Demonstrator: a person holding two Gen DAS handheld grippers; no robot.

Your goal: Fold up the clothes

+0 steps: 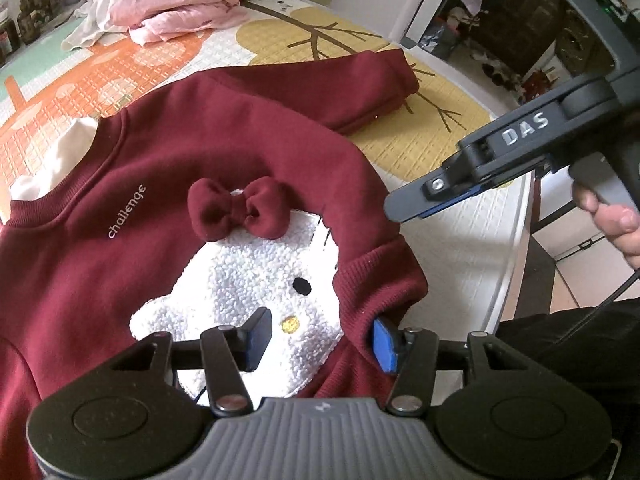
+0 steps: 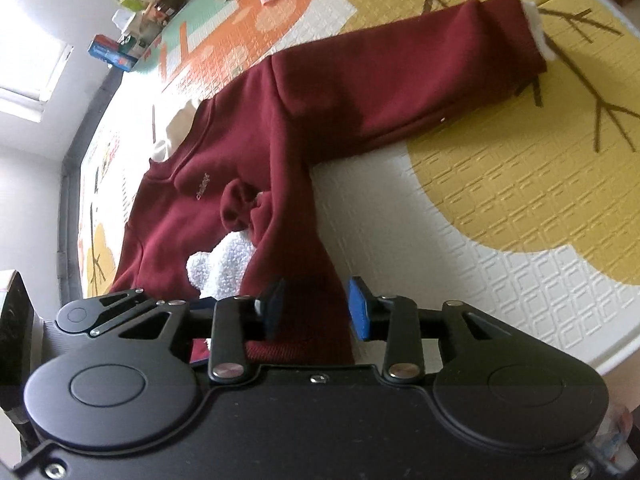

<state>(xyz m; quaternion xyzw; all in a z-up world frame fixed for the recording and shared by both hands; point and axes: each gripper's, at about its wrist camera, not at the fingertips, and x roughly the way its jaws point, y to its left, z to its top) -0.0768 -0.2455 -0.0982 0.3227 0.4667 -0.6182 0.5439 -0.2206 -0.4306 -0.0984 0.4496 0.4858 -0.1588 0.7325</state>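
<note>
Sweater: a dark red sweater [image 1: 168,152] is being shown lying front-up on the play mat [image 1: 440,264], neck hole toward the far left, so that's where the task's thing is sitting.
Decoration: a fluffy white cat face [image 1: 240,284] and a padded red bow [image 1: 238,208] are being displayed on the chest, with the word "challenge" stitched near the collar.
Far sleeve: one sleeve [image 2: 420,76] is being stretched out flat across the yellow tree print, a bit of white lining showing at its cuff.
Near fold: a ribbed edge of the sweater [image 1: 380,280] is being folded over onto the cat face, covering part of it.
Left claw: the left gripper [image 1: 320,338] is being held wide open over the cat face; its right blue pad is touching that ribbed fold, nothing is being pinched.
Right claw: the right gripper [image 2: 316,308] is being kept parted too, red fabric lying in the gap between the pads; whether either pad is touching it can't be told. In the left wrist view the tips are being seen side-on, just beside the sweater's shoulder.
Background: a pile of pink and white clothes [image 1: 168,4] is being left at the far end of the mat, well apart from the sweater.
</note>
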